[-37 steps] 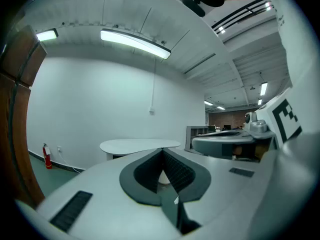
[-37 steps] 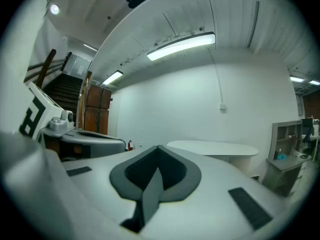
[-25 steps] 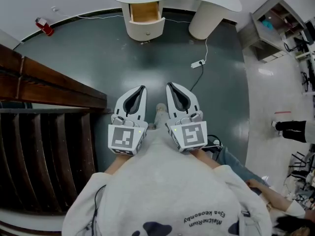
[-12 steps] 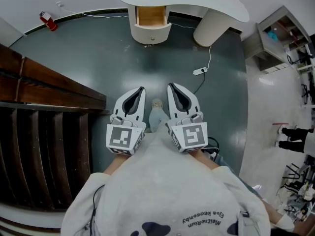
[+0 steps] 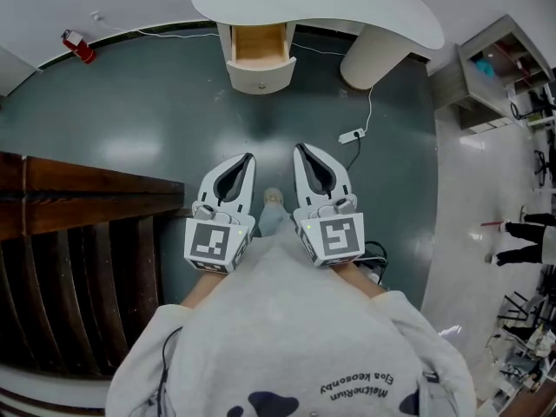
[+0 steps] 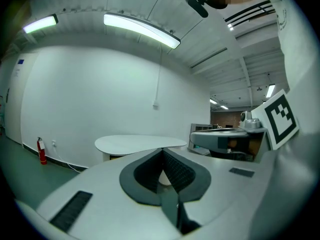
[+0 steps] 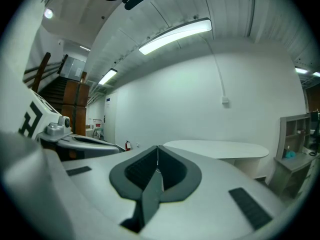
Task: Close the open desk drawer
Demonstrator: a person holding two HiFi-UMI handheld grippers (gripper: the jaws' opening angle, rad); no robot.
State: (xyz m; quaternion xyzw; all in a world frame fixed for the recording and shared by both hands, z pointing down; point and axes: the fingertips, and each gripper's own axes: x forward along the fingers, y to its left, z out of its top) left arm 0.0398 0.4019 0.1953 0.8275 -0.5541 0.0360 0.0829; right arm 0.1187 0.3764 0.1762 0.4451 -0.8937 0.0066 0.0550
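At the top of the head view stands the white curved desk (image 5: 347, 3), its drawer (image 5: 259, 43) pulled out with the wooden inside showing and a small knob (image 5: 261, 85) on the rounded front. My left gripper (image 5: 250, 156) and right gripper (image 5: 300, 148) are held side by side in front of the person's chest, far short of the drawer, pointing at it. Both are shut with nothing between the jaws. The desk (image 6: 140, 143) shows small and distant past the left gripper (image 6: 162, 149), and the desk (image 7: 220, 148) also lies beyond the right gripper (image 7: 158, 147).
Dark wooden stairs and a rail (image 5: 87, 194) run along the left. A red fire extinguisher (image 5: 76, 45) lies by the far wall. A power strip (image 5: 350, 136) with its cable lies on the grey floor right of the path. A shelf unit (image 5: 495, 63) and a person's legs (image 5: 530, 231) are at the right.
Both grippers have travelled forward with the person across the floor toward the desk. The stair rail has slid back in the head view. The jaws stayed shut.
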